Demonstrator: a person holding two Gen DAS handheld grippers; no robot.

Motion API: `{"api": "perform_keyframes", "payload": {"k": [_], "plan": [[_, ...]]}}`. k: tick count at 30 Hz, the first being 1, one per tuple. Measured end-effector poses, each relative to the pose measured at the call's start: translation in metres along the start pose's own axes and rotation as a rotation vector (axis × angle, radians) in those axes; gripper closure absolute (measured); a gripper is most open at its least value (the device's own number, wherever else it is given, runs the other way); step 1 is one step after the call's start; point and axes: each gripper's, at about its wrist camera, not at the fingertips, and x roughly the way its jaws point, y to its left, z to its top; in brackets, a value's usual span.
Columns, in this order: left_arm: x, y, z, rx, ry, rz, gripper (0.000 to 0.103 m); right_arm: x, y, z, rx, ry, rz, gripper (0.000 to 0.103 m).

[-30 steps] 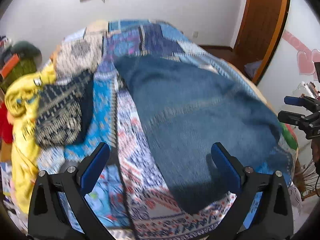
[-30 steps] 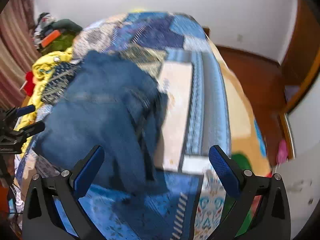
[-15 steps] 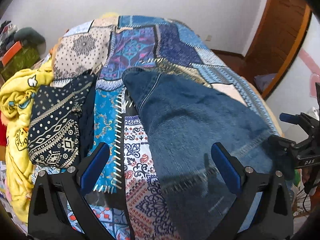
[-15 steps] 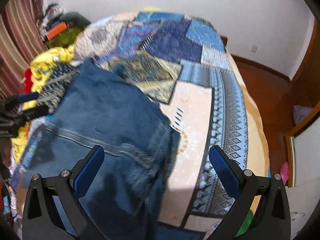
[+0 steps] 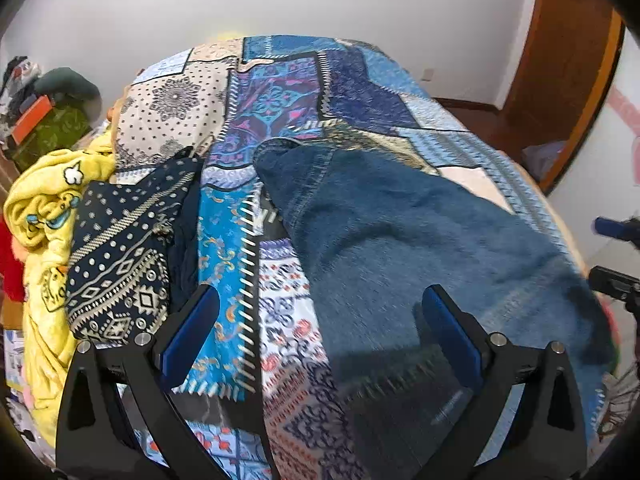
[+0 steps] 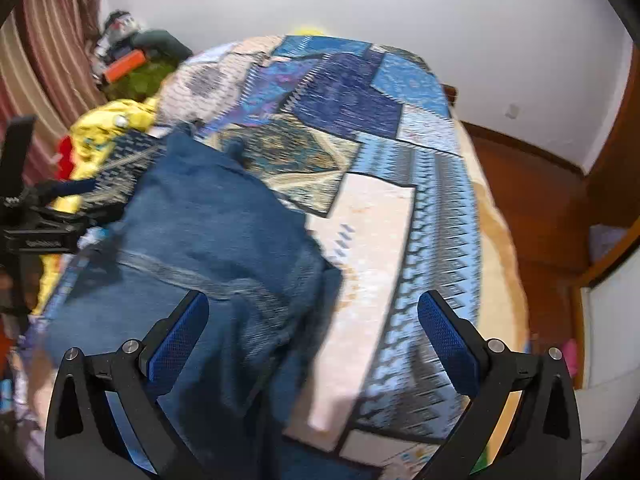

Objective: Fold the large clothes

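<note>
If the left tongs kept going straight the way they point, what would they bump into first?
Most likely the patchwork bedspread, right at the edge of the blue denim garment. The open left tongs hold nothing; depth is hard to judge here.

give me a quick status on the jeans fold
Left gripper open, right gripper open, both empty. Jeans lying on bedspread. Patterned navy garment beside them.

Patchwork bedspread (image 5: 276, 92) spreads ahead of and beneath jaws. Yellow blanket (image 5: 38, 200) and navy patterned cloth (image 5: 120, 248) bunched left of left jaws. Wooden door (image 5: 560, 60) far right. Striped curtain (image 6: 44, 52) upper left.
</note>
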Motion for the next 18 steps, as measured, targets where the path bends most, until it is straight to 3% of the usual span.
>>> {"api": "perform_keyframes", "payload": {"k": [3, 7, 12, 15, 18], "plan": [[-0.007, 0.003, -0.008, -0.021, 0.027, -0.064, 0.001, 0.002, 0.001, -0.007, 0.041, 0.023, 0.096, 0.000], [0.001, 0.014, -0.029, -0.109, 0.139, -0.202, 0.001, 0.025, -0.005, -0.025, 0.120, 0.125, 0.201, 0.000], [0.026, 0.026, -0.044, -0.239, 0.233, -0.316, 0.001, 0.063, -0.017, -0.045, 0.267, 0.271, 0.349, 0.000], [0.044, 0.032, -0.043, -0.334, 0.286, -0.399, 0.001, 0.079, -0.022, -0.045, 0.318, 0.302, 0.429, 0.000], [0.061, 0.027, -0.041, -0.369, 0.330, -0.490, 0.001, 0.089, -0.019, -0.043, 0.327, 0.324, 0.466, 0.000]]}}
